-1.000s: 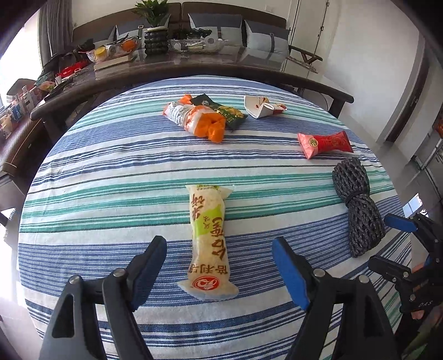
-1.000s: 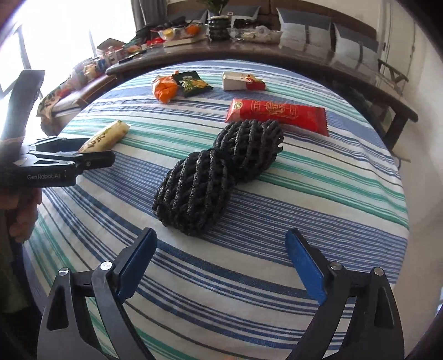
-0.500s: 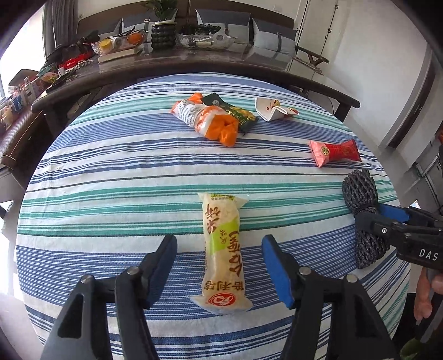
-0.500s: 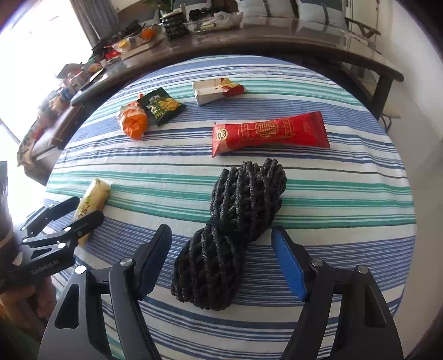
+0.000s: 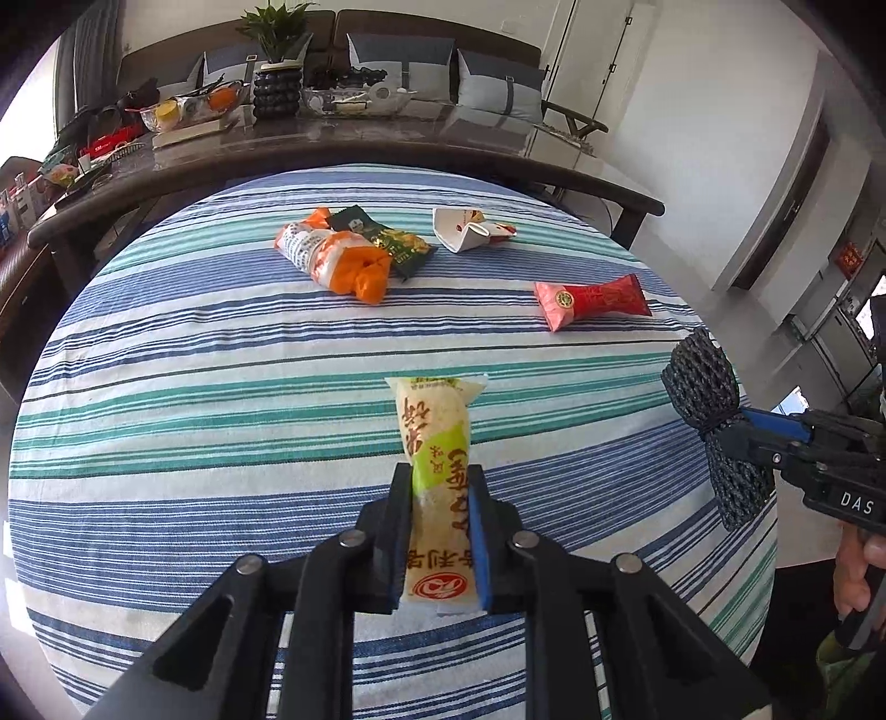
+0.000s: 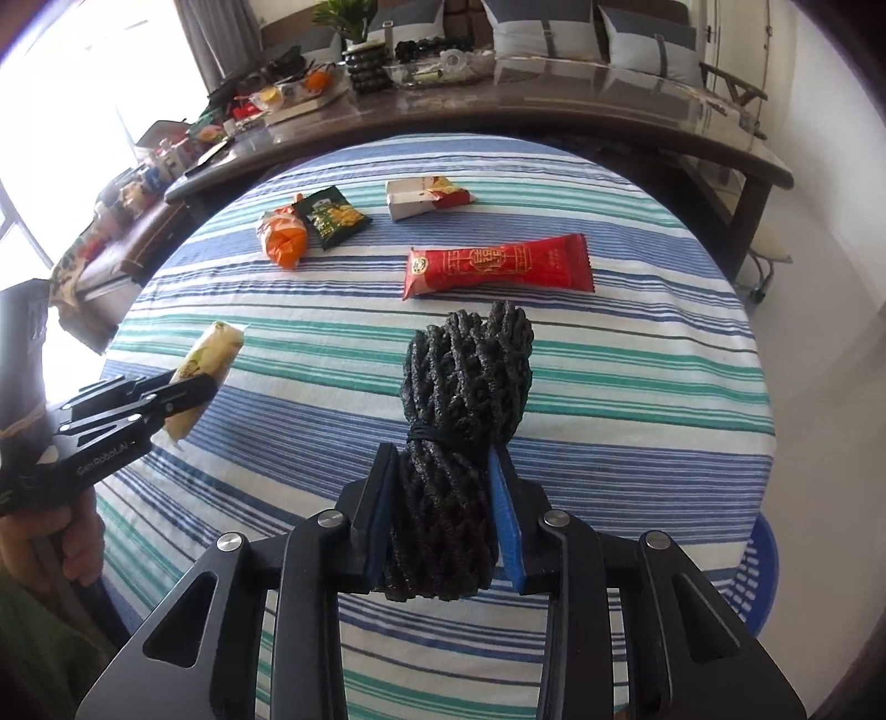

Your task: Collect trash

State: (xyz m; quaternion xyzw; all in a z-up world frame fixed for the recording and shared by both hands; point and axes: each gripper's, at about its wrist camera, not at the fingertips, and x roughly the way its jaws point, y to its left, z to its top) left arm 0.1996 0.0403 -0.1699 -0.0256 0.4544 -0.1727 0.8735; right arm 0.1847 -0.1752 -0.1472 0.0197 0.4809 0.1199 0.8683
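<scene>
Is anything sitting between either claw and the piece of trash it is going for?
Nothing visible. The left claw is already closed on the yellow-green wrapper, and the right claw is closed on the black foam net.

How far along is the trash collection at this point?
Nothing looks binned yet. In hand: the left gripper clamps the yellow-green wrapper, the right gripper clamps the black foam net. Left on the tablecloth: red wrapper, orange bag, green packet, white carton.

White walls point(image 5: 692, 111), dark counter point(image 5: 332, 149), possibly sofa point(image 5: 398, 50) behind.
</scene>
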